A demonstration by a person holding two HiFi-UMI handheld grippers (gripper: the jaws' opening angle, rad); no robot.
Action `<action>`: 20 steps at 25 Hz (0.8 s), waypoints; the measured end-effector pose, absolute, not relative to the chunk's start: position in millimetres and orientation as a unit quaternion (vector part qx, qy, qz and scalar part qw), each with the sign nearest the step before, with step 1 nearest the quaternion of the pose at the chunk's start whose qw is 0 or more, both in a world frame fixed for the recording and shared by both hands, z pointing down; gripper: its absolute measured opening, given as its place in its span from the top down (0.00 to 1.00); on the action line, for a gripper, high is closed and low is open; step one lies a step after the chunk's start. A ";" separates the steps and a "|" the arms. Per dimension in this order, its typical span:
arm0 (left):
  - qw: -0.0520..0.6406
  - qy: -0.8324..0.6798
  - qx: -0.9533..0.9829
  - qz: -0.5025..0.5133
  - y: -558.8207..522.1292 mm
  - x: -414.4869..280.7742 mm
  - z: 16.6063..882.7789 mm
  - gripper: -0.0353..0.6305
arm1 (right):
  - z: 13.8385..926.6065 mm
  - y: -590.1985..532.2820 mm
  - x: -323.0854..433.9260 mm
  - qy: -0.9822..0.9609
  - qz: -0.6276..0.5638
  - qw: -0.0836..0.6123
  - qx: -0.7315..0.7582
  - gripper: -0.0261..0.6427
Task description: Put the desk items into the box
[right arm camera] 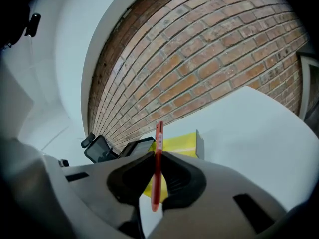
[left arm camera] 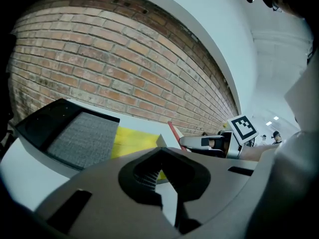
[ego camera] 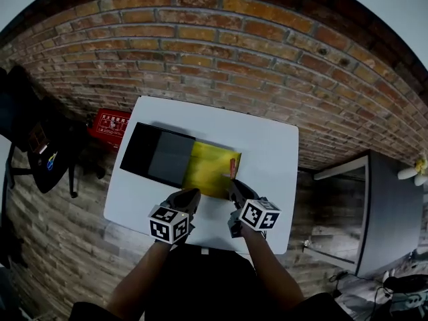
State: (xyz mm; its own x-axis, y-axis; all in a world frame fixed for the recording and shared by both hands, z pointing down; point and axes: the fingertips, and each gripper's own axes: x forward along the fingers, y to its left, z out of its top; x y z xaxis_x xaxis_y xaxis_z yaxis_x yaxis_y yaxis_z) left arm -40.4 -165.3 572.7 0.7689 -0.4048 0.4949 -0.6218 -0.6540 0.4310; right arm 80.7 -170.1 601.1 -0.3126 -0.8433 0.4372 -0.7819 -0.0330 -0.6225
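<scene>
**Red pen pinched in right tongs at the box's yellow end**

Head view: White table (ego camera: 267,146) on a brick-patterned floor (ego camera: 234,45). The box (ego camera: 167,156) lies on the table, its black-and-grey part toward 9 o'clock and its yellow part toward 3 o'clock. The left gripper (ego camera: 190,196) sits at 6 o'clock of the yellow part, tips at its near edge. The right gripper (ego camera: 235,191) is at 3 o'clock of the left one and carries a red pen (ego camera: 233,168) that stands at the yellow part's right edge. A red case (ego camera: 110,124) lies on the floor at 9 o'clock of the table.

Left gripper view: Left gripper (left arm camera: 160,163) tongs look pressed together, though a thin gap may remain; nothing between them. The box (left arm camera: 79,133) lies at 10 o'clock, the pen (left arm camera: 174,132) and the right gripper (left arm camera: 197,142) at 1 o'clock.

Right gripper view: Right gripper (right arm camera: 157,168) tongs pinch the pen (right arm camera: 158,148) mid-shaft, and it stands upright toward 12 o'clock. The box's yellow end (right arm camera: 182,146) shows just behind.
</scene>
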 end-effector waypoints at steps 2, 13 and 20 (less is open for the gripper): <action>0.301 -0.293 0.889 0.180 -167.3 -44.7 572.7 0.93 | 602.0 -178.1 72.7 0.702 -0.417 0.031 -0.576 0.87; 0.312 -0.330 0.875 0.167 -184.3 -75.0 575.4 0.93 | 627.7 -206.8 41.5 0.729 -0.422 -0.052 -0.537 0.87; 0.328 -0.355 0.861 0.159 -188.2 -92.9 587.1 0.93 | 643.7 -217.9 11.2 0.760 -0.420 -0.117 -0.482 0.87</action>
State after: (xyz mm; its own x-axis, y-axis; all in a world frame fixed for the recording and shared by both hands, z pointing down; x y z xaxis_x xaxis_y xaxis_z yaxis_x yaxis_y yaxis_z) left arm -92.9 -188.2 587.1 0.6971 -0.5072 0.5067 -0.7158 -0.5328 0.4514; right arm 11.2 -217.9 643.7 -0.5071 -0.6343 0.5836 -0.8314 0.1815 -0.5252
